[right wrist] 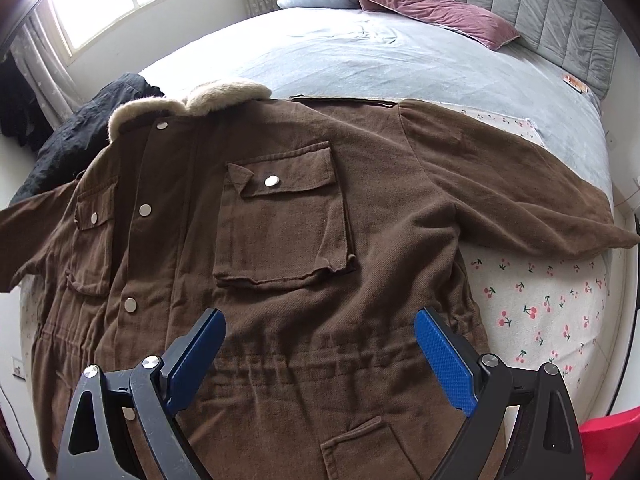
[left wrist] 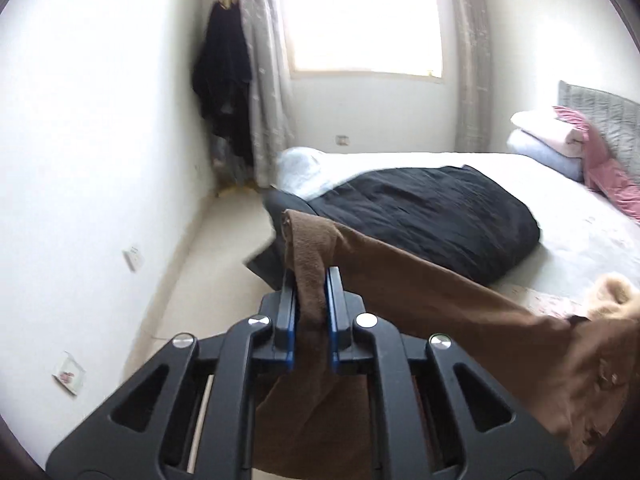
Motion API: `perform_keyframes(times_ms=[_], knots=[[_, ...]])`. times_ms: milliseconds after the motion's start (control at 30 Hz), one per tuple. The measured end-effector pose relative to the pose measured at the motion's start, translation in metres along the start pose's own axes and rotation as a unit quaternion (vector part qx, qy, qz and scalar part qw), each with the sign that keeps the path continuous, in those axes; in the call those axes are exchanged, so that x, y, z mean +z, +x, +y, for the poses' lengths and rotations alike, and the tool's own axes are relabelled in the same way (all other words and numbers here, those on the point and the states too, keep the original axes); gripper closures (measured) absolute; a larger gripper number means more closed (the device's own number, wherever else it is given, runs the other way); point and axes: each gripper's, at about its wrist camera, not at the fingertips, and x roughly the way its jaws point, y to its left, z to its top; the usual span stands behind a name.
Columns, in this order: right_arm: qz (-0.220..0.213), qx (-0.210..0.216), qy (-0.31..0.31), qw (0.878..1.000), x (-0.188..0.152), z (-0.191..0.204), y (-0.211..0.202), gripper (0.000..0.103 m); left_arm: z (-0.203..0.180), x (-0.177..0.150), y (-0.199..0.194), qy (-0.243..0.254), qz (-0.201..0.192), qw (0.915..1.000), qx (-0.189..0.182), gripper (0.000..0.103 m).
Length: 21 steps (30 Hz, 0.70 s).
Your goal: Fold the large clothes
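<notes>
A large brown jacket point(right wrist: 280, 216) with a pale fur collar point(right wrist: 192, 104) lies front up on the bed, its right sleeve point(right wrist: 520, 184) spread out sideways. My right gripper point(right wrist: 320, 320) is open and empty, hovering over the jacket's waist below the chest pocket point(right wrist: 284, 216). My left gripper point(left wrist: 311, 276) is shut on the cuff end of the other brown sleeve point(left wrist: 420, 292) and holds it lifted off the bed, stretched from the jacket body at the right of the left wrist view.
A black garment point(left wrist: 432, 216) lies on the bed beyond the collar. Folded bedding and pink pillows point(right wrist: 432, 4) sit by the grey headboard point(right wrist: 540, 20). A cherry-print sheet point(right wrist: 540, 304) covers the bed edge. A red object point(right wrist: 612, 440) is at bottom right. Wall and floor point(left wrist: 224, 248) lie left of the bed.
</notes>
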Motion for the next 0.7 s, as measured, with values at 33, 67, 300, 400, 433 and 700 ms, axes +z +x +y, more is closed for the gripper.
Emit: perform_keyframes(times_ms=[33,67,300,400,433,700], knots=[[-0.002,0.001,-0.002,1.0,0.002,0.002,0.001,0.006,-0.002,0.008,0.007,0.015,0.007,0.999,0.042,0.087],[-0.004,0.003,-0.005,1.0,0.004,0.004,0.001,0.007,0.002,0.013,0.015,0.021,0.023,0.9975,0.064,0.083],[-0.033,0.023,-0.033,0.999,0.052,0.026,-0.002,0.006,-0.05,0.037,-0.014,0.066,0.008,0.9968,0.045,0.036],[-0.047,0.039,-0.045,0.997,0.089,0.044,0.003,0.007,-0.108,0.049,-0.017,0.094,0.031,0.9948,-0.024,0.036],[-0.053,0.045,-0.049,0.996,0.102,0.051,0.006,0.007,-0.131,0.051,-0.014,0.102,0.044,0.9923,-0.055,0.036],[-0.074,0.077,-0.116,0.988,0.212,0.128,0.065,0.011,-0.335,0.022,0.013,0.149,0.155,0.9441,-0.25,0.036]])
